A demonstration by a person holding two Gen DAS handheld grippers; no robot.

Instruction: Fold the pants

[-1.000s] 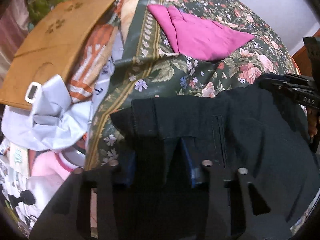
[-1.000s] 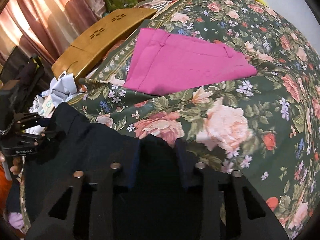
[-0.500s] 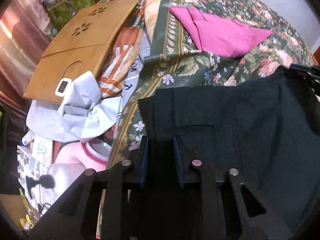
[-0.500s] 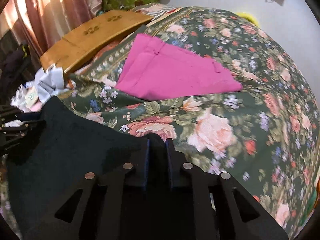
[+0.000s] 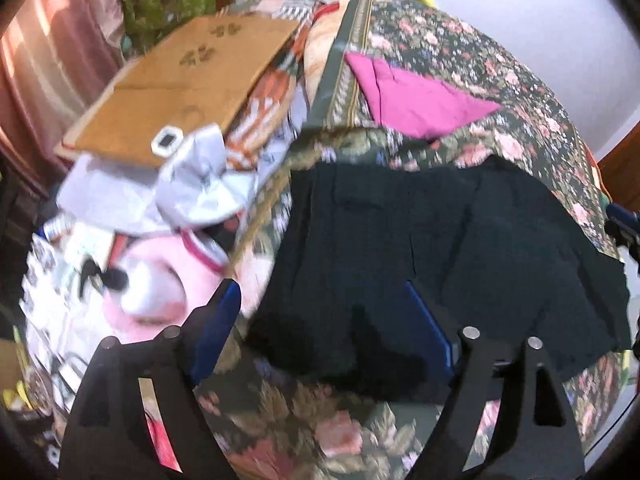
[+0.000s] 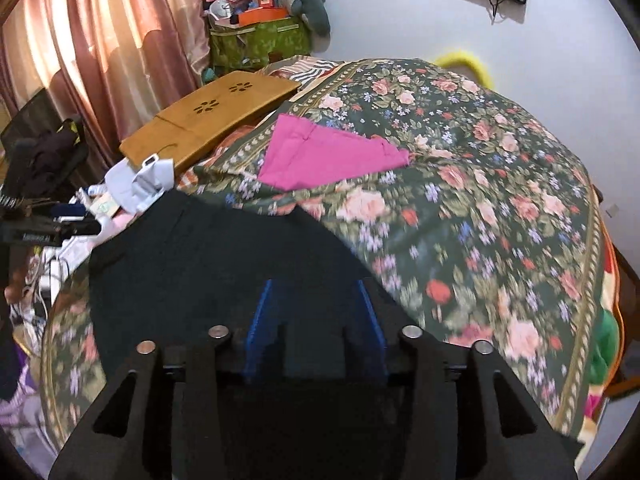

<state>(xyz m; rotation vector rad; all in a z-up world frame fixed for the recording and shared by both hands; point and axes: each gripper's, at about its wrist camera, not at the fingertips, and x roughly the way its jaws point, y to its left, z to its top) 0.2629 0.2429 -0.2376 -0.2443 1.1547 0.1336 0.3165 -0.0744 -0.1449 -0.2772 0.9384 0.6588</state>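
Left gripper (image 5: 324,312): fingers spread wide, nothing between them, held above the near left corner of the black pants. Right gripper (image 6: 316,312): fingers parted, nothing held, poised over the near right part of the same garment.

Bed, covered by a dark green floral bedspread (image 6: 480,208): the carrying surface for all clothing listed; a striped border ran along its left edge.

Black pants (image 5: 420,248): folded into a broad dark panel, lying flat on the bedspread by the near edge of the bed, left side close to the bed's left edge. In the right wrist view the pants (image 6: 208,264) filled the near left portion of the bed.

Magenta garment (image 6: 324,152): folded flat, farther up the bed, apart from the black pants.

Wooden lap desk (image 6: 208,120): tan, with flower-shaped cut-outs, lying off the bed's far left edge.

Pink curtain (image 6: 92,52): hanging at the left of the room.

Green bag (image 6: 260,44): against the far wall, piled with items.

Grey crumpled cloth (image 5: 200,184): beside the left edge of the bed, overlapping the lap desk's near end.
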